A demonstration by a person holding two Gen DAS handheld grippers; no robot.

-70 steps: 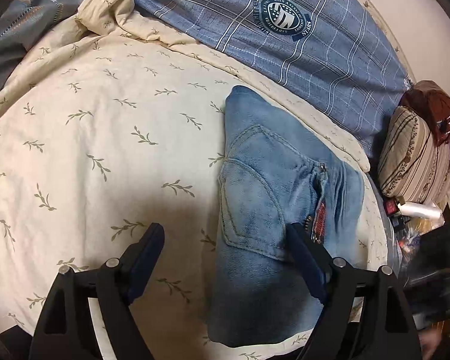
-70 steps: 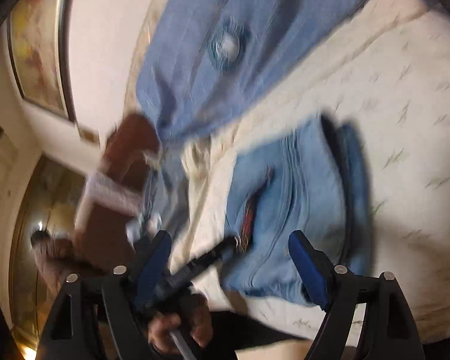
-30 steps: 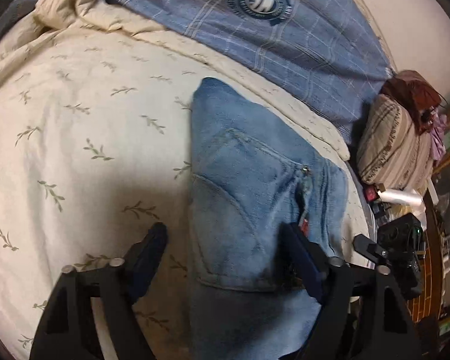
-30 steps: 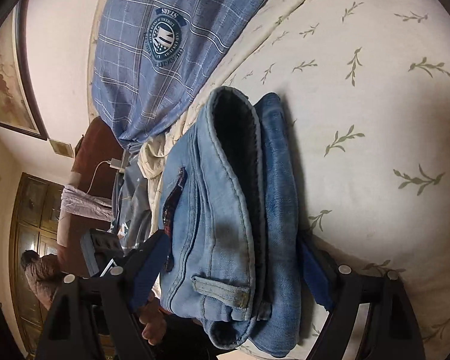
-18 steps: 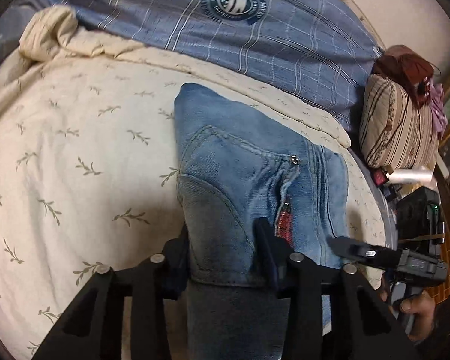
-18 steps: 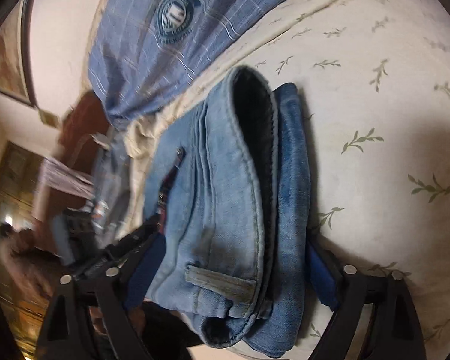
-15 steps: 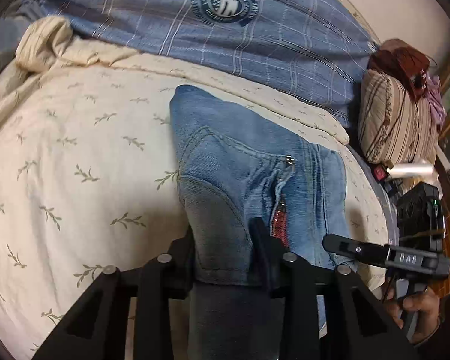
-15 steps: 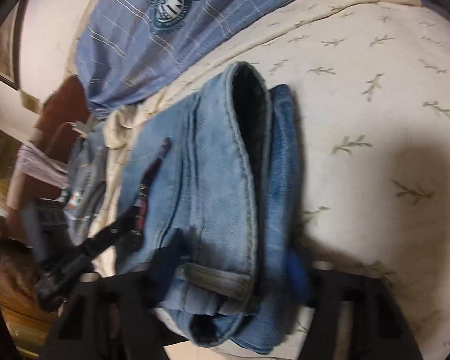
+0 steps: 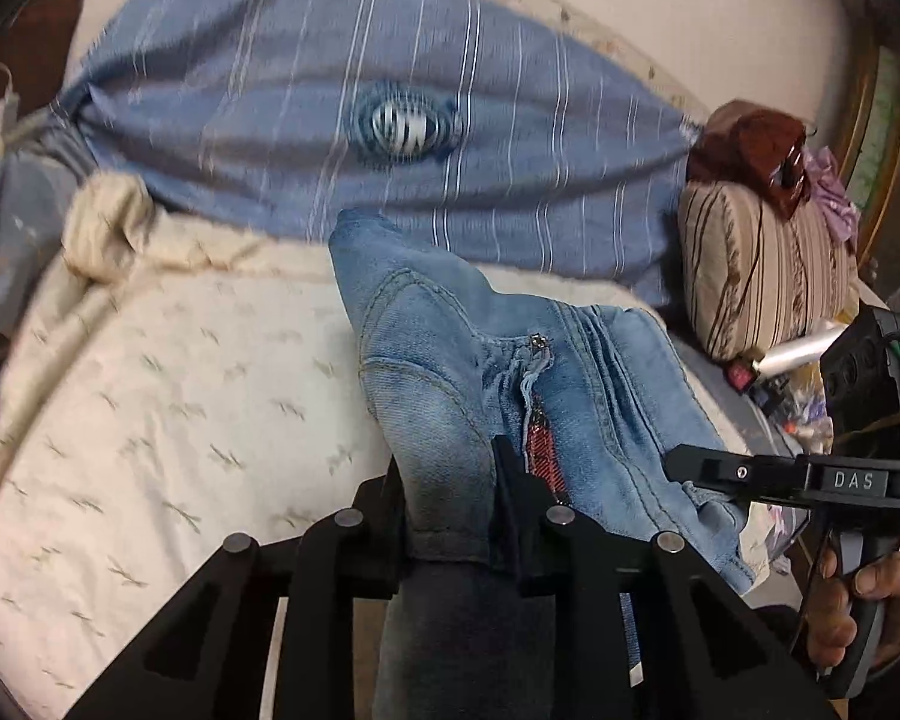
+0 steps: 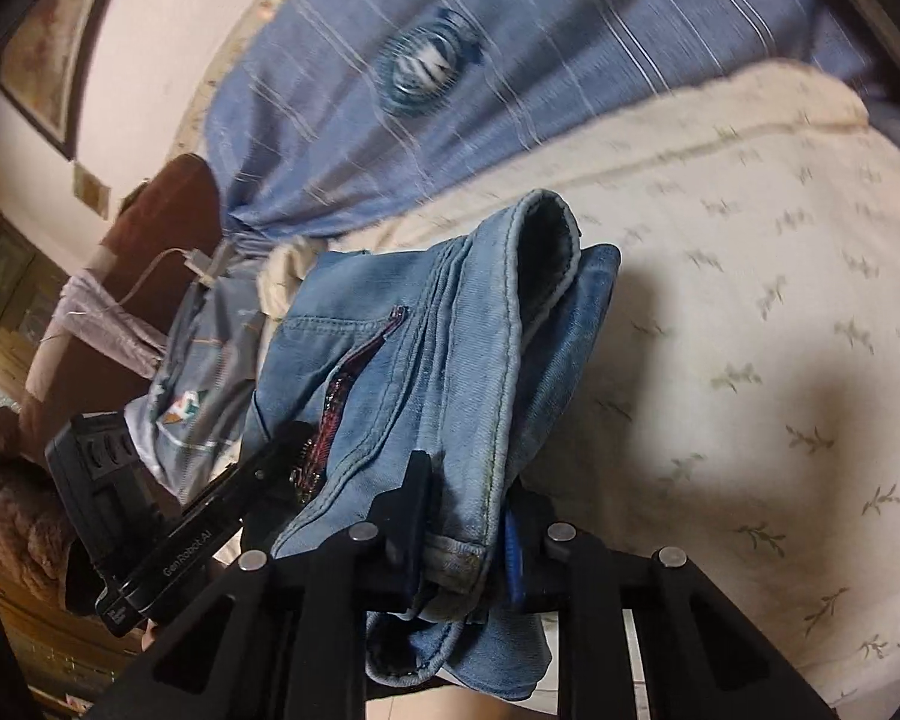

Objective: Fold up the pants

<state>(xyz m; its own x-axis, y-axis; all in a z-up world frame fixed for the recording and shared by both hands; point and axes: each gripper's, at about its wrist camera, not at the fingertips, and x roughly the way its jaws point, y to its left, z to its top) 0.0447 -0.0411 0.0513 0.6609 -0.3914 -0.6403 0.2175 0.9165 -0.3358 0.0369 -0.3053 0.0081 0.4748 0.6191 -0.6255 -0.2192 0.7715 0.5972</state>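
The folded light-blue jeans (image 9: 450,354) hang lifted at their near edge above the cream leaf-print bed cover (image 9: 168,414). My left gripper (image 9: 450,504) is closing, its pads pressing a thick fold of denim between them. In the right wrist view the jeans (image 10: 450,354) show their stacked layers and a red zipper. My right gripper (image 10: 462,516) is closing too, and it pinches the waistband corner. Each wrist view shows the other tool at the side, with a hand (image 9: 858,594) on its grip. The jeans' far end is raised off the cover.
A blue plaid cover with a round badge (image 9: 402,126) lies across the back of the bed. A striped cushion (image 9: 762,270) and clutter sit at the right edge. Brown furniture (image 10: 162,210) and a framed picture (image 10: 48,60) stand beyond the bed.
Both grippers went from wide open around the jeans to pinching them. Both then rose and rolled, lifting the near edge of the jeans off the bed cover.
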